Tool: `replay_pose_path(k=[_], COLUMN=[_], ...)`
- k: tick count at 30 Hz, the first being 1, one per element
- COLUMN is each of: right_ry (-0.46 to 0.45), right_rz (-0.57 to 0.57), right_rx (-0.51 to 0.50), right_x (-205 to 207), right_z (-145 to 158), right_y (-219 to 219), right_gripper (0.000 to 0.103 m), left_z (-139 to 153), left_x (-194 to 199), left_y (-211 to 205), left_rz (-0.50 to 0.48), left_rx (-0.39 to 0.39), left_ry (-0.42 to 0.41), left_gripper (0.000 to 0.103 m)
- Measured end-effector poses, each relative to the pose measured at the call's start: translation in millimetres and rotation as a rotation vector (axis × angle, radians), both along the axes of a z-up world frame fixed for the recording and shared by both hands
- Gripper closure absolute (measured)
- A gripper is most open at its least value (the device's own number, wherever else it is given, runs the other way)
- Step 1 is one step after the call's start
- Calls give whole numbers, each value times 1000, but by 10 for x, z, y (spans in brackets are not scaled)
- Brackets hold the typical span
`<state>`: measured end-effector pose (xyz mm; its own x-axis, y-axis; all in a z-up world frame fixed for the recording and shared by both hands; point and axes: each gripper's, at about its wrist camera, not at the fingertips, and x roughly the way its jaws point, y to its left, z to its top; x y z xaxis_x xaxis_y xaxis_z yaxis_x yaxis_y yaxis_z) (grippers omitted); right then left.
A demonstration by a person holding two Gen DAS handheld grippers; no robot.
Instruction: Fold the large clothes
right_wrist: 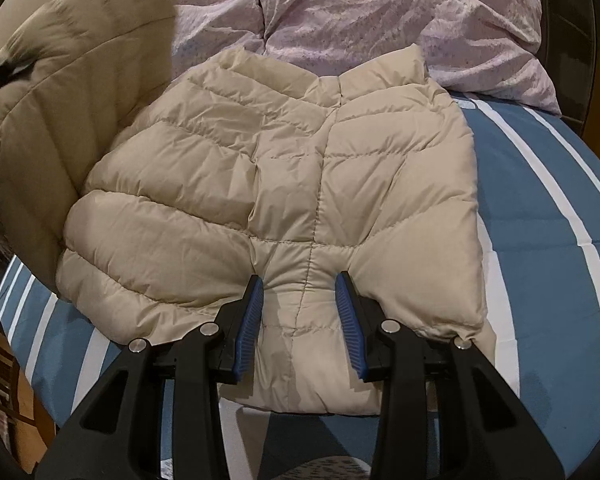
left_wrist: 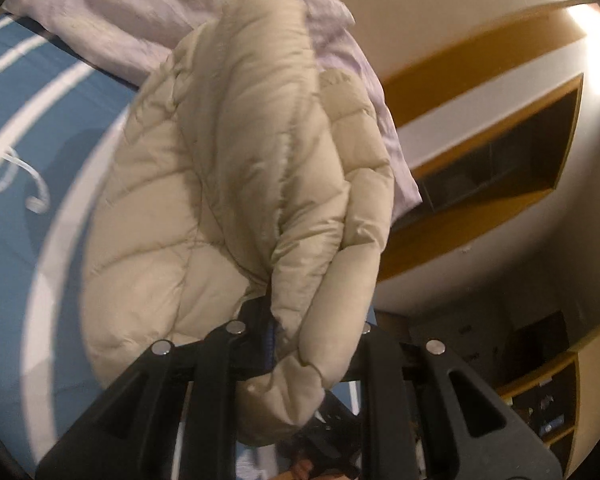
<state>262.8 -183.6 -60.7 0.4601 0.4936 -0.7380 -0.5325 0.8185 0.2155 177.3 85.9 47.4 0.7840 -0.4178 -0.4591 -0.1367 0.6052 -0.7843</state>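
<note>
Blue pads of the right gripper (right_wrist: 299, 312) press into the near hem of the beige puffer jacket (right_wrist: 272, 184), jaws part open and pinning a ridge of quilting against the striped bedspread (right_wrist: 540, 200). Its body runs away toward the lilac duvet (right_wrist: 360, 12). On its left side, the left gripper (left_wrist: 274, 338) is clamped on a bunched fold of the same jacket (left_wrist: 236, 168), lifted clear, probably a sleeve. Motion blur hides how that fold joins the body.
</note>
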Motion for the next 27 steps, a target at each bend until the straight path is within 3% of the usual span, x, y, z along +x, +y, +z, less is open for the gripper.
replay_pose_path(k=[17,27], right_ry=[25,37], right_rz=[-4,-5], right_rx=[36,60], right_x=[33,45], right_z=[-17,-18], right_y=[-36,-61], right_gripper=[63,63], left_z=[-171,-432], left_x=[566,827], left_y=[-1056,-1242], left_rz=[-189,-217], left_rx=[-20,-13], left_ry=[31,99], left_gripper=[86,86])
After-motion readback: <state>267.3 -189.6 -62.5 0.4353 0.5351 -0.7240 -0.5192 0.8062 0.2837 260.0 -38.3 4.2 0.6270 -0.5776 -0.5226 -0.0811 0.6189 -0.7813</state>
